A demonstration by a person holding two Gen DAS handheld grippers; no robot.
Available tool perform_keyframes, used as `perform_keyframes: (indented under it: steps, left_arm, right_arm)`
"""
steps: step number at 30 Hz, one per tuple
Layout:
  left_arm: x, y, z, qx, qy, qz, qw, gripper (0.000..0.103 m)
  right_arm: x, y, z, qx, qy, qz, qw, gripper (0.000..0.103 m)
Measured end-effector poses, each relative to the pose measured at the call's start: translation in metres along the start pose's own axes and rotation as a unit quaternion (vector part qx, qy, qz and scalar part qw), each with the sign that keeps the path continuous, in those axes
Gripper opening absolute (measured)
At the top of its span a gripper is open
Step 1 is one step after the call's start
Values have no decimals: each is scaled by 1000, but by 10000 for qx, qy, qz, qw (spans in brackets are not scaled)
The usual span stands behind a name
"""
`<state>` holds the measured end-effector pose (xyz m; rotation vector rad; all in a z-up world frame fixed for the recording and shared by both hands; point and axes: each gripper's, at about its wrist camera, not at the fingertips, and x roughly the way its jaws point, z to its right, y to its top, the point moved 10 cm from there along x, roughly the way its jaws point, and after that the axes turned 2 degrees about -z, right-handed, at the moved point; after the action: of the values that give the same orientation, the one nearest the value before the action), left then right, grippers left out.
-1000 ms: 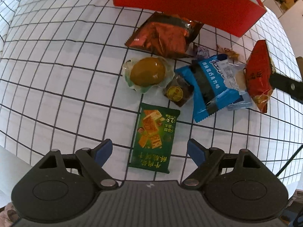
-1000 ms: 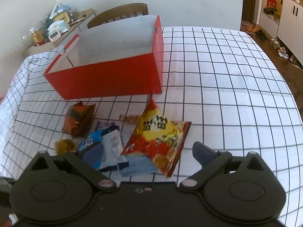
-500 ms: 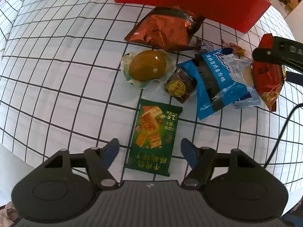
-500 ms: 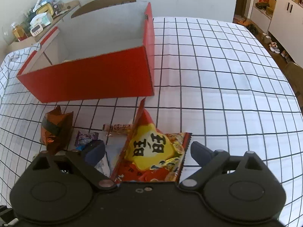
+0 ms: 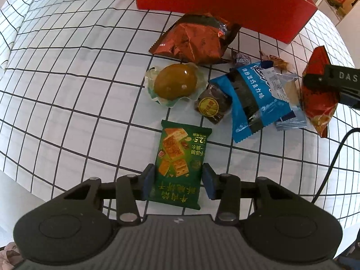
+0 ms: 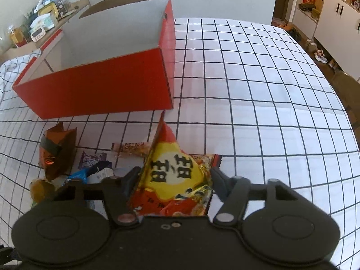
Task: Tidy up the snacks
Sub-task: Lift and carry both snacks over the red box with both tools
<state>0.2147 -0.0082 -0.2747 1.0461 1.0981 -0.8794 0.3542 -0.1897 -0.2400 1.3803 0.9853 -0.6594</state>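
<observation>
On the white tablecloth with a black grid (image 5: 67,90), the left gripper (image 5: 177,181) points steeply down over a flat green cracker packet with orange biscuit pictures (image 5: 180,164). Its jaws are closing, narrowed to about the packet's width, and the blue pads (image 5: 149,180) stand at the packet's two long edges; the left pad looks to be touching the edge, while on the right a thin gap may remain, so a firm pinch cannot be confirmed. The packet lies flat on the cloth, its far end pointing toward the other snacks: a clear-wrapped olive-brown egg-shaped snack (image 5: 174,83), a small dark brown packet with a round yellow label (image 5: 212,105), a crinkled copper-orange foil bag (image 5: 198,40), and a blue wrapper with white lettering (image 5: 252,99). Behind them stands the open red cardboard box with a pale inside (image 6: 101,90). Farther right, the right gripper (image 6: 174,180) is also closing its jaws, with a puffy red and yellow snack bag with bold black characters (image 6: 177,180) between its dark fingers (image 6: 131,180). Both fingers lie against the bag's sides, and its far corner rises off the cloth, just in front of the box's near right corner.
</observation>
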Motion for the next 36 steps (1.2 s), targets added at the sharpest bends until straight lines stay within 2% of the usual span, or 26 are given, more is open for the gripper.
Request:
perform_keyframes:
  steps: [6,13,22,36]
  left_arm:
    - [-1,-1,0,-56,-124,22,9999,43]
    - [-20,-3,-9,-106,-317,165,9993,43]
    - [-59,1,-17,-55,-434,512,9977,43]
    - [-126,29,-33,29,-551,1064,9928,43]
  right_arm:
    - [-19,-5,8,186,147,142,9996,58]
    - [-49,-14,-2,92,370,257,9989,59]
    - [-86,-21,-21,39,649,448,9969,59]
    - [-140,-17,-56,-147,962,870,9914,59]
